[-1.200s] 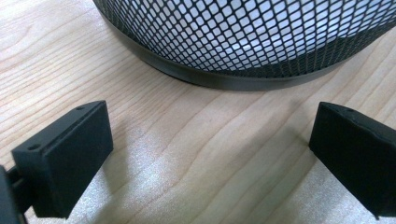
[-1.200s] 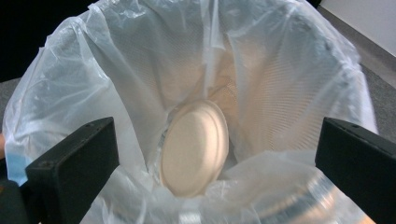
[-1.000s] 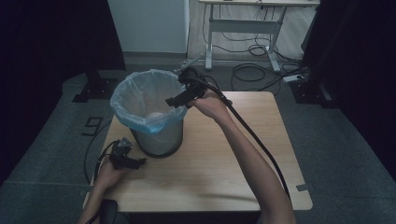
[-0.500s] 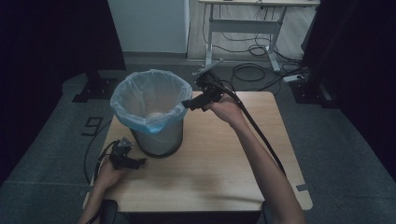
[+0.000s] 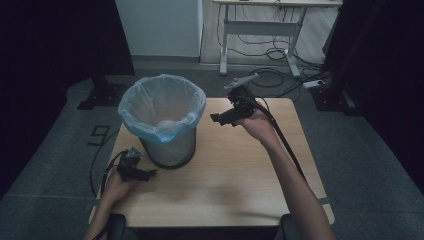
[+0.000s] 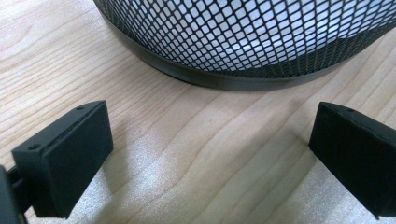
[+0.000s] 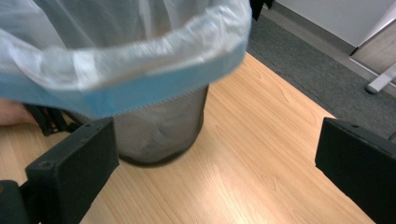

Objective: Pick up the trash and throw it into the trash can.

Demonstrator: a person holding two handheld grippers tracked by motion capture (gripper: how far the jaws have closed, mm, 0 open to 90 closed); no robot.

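Wastebasket (image 5: 167, 135), mesh with a pale blue liner (image 5: 162, 107), stands left of centre in the high view on the worktop (image 5: 240, 170). Your left claw (image 5: 145, 173) rests at lower left just beside its base, jaws spread; your right claw (image 5: 216, 119), at centre, hovers beside its rim, jaws spread, holding nothing

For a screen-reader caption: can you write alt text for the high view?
A mesh waste bin lined with a blue bag stands on a wooden table. The right claw is raised beside its rim, open and empty; the left claw rests near its base.
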